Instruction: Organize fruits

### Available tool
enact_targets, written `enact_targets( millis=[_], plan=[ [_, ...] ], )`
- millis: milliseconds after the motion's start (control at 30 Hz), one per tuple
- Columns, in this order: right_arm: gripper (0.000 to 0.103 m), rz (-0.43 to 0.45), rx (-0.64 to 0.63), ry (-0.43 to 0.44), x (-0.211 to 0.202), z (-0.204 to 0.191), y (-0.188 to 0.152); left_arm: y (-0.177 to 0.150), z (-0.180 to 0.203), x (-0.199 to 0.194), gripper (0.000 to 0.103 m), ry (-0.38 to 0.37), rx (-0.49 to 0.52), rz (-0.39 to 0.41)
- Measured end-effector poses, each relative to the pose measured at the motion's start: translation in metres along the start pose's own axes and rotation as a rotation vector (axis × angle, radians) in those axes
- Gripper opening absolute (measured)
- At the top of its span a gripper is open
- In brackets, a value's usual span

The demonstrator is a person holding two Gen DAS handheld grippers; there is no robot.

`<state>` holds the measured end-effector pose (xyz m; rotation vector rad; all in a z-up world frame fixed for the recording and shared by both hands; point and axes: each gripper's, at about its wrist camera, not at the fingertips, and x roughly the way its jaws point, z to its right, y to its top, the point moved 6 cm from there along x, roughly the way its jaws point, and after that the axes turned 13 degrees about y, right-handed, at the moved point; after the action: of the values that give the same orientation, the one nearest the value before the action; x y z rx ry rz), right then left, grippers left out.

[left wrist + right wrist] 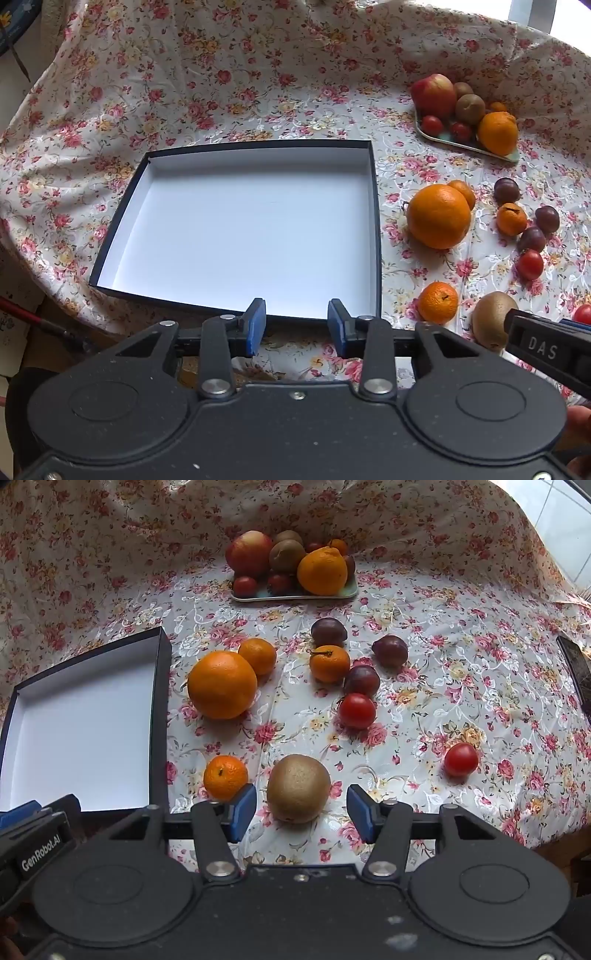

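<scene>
R gripper [301, 814] jaws spread wide either side of a kiwi [298, 788] on the counter, not yet closed on it. L gripper [296, 328] jaws apart, holding nothing, at near edge of black box [373, 221], white inside, bare. Beyond: big orange [222, 684], mandarins, plums, tomatoes loose on floral cloth [461, 627]; tray [295, 594] at back w/ more fruit. Sorting looks barely begun.
</scene>
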<state>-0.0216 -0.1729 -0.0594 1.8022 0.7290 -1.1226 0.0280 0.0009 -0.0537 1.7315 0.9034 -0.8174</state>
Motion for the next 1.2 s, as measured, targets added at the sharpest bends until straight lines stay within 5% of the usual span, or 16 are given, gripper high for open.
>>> enact_targets(
  millis=[1200],
  plan=[
    [0.057, -0.040, -0.017, -0.015, 0.0070, 0.0036, -0.0037, -0.0046, 0.0071, -0.0001, 0.046, 0.012, 0.037, 0.009]
  ],
)
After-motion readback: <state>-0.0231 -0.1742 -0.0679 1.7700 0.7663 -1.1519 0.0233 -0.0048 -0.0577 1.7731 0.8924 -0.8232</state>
